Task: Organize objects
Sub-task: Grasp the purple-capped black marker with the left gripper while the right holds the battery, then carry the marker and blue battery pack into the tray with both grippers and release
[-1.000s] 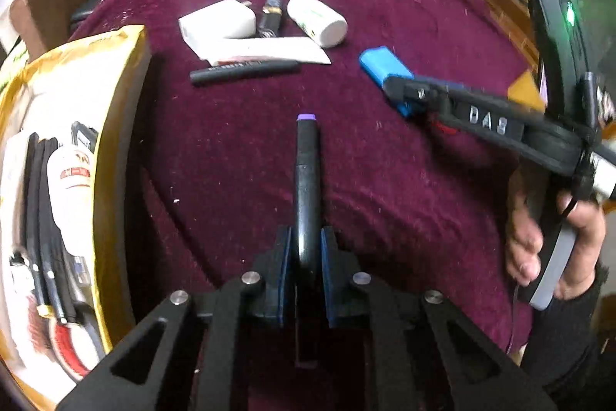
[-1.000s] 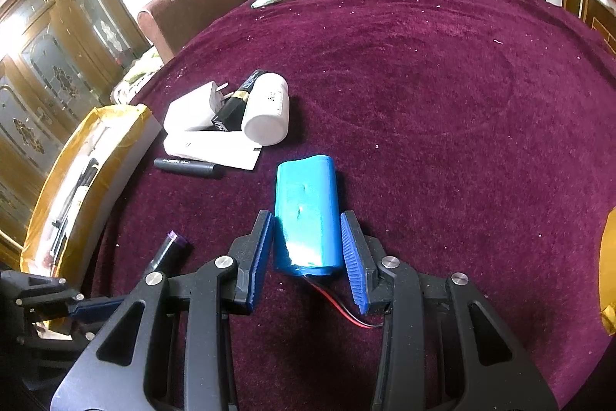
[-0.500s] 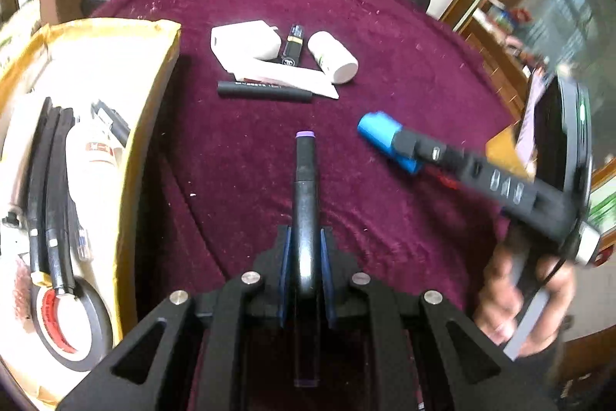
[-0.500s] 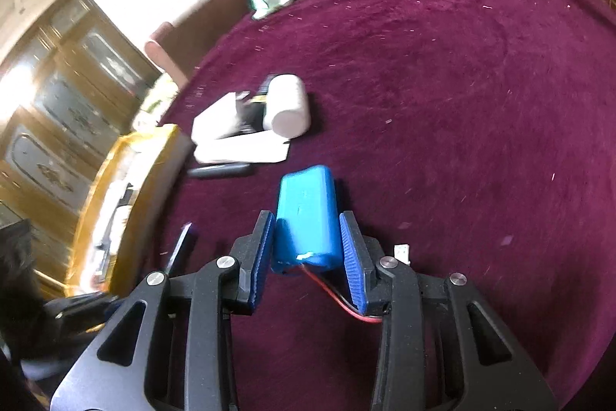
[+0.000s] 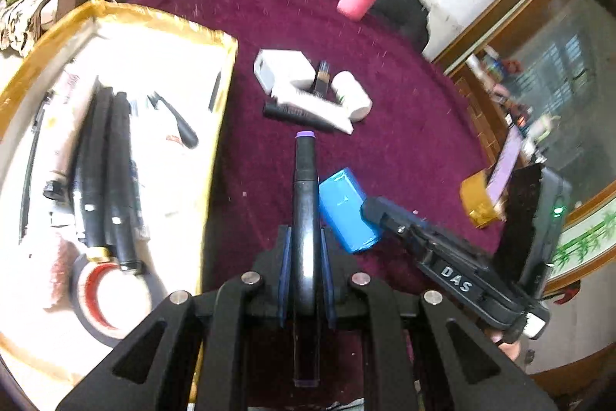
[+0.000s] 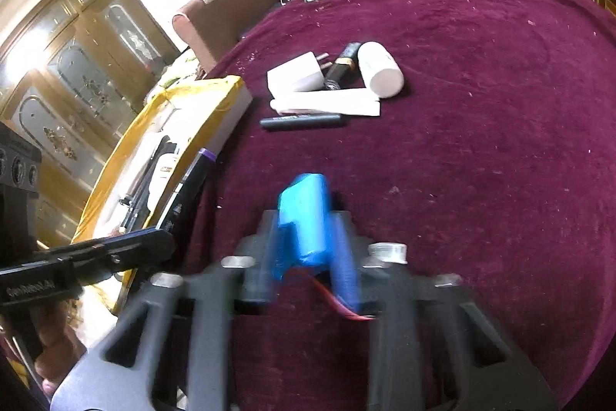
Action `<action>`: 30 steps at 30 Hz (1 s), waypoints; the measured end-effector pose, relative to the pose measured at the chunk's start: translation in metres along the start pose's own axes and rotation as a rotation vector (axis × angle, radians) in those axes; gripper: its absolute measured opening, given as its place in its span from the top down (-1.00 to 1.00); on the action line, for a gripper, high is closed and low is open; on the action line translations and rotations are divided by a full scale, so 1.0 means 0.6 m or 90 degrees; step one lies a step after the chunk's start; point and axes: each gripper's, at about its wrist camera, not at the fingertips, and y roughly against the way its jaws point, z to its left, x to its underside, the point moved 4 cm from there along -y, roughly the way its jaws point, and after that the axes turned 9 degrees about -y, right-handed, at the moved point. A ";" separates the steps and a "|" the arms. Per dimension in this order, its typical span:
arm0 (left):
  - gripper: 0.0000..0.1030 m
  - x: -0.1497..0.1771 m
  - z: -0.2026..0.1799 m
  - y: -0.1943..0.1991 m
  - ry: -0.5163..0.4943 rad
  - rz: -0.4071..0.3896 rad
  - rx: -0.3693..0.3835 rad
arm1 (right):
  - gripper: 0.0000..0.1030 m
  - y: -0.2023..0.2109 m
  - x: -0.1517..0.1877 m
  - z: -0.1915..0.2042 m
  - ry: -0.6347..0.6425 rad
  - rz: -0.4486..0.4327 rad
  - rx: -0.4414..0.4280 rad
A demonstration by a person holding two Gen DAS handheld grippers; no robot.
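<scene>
Both grippers lifted and swung left: blue battery pack (image 6: 304,214) now just beside black marker (image 5: 305,203), yellow-rimmed box (image 5: 215,37) nearer.

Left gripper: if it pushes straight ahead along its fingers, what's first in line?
Probably the black pen lying crosswise just beyond the held marker tip; left gripper height above the cloth is unclear.
</scene>
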 end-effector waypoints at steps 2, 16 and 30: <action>0.76 0.000 0.004 0.008 0.001 -0.006 -0.013 | 0.83 -0.001 0.000 0.010 0.009 -0.002 0.012; 0.75 0.027 0.043 0.014 0.042 0.009 -0.013 | 0.06 -0.047 0.030 0.042 0.089 0.044 0.045; 0.75 0.009 0.172 0.133 0.140 -0.073 -0.083 | 0.30 -0.019 -0.009 0.087 0.069 0.008 -0.051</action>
